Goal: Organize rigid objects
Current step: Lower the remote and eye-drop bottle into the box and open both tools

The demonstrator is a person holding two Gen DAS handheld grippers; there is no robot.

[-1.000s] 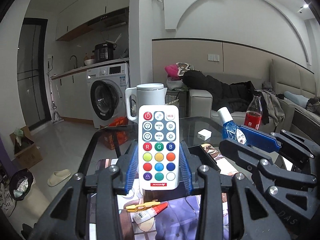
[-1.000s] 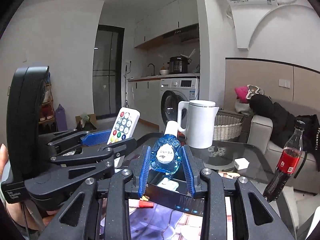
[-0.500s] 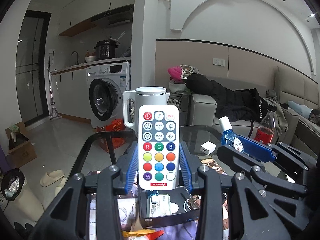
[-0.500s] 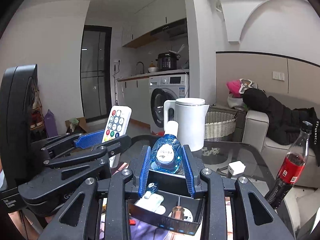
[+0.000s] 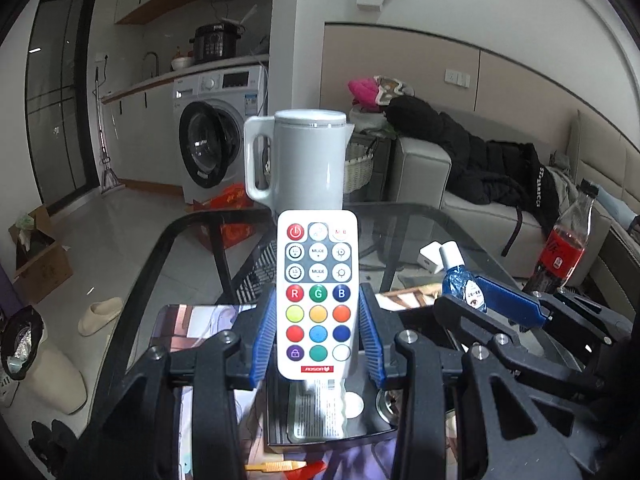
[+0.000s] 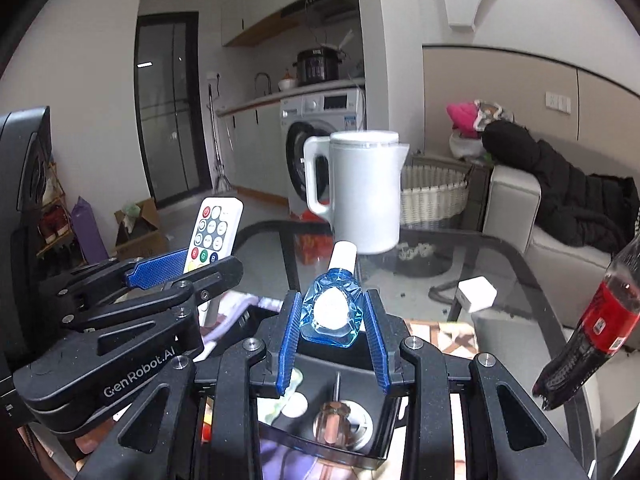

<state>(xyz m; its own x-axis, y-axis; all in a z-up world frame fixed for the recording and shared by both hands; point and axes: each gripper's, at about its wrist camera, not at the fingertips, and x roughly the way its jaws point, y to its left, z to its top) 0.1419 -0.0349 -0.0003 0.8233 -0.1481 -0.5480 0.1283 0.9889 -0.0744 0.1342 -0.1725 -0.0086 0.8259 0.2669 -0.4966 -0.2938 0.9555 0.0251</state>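
Left gripper clamped on remote; right gripper clamped on small blue bottle, both above black tray.

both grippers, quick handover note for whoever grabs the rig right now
Left gripper: shut on the white remote, held upright.
Right gripper: shut on the small blue bottle, cap up.
Both hang over the black organizer tray on the glass table. The tray already holds a screwdriver and a few small items.
Done: both items picked up and brought to the tray.
Left: set the remote and bottle into the tray, then likely the loose items near the tray.
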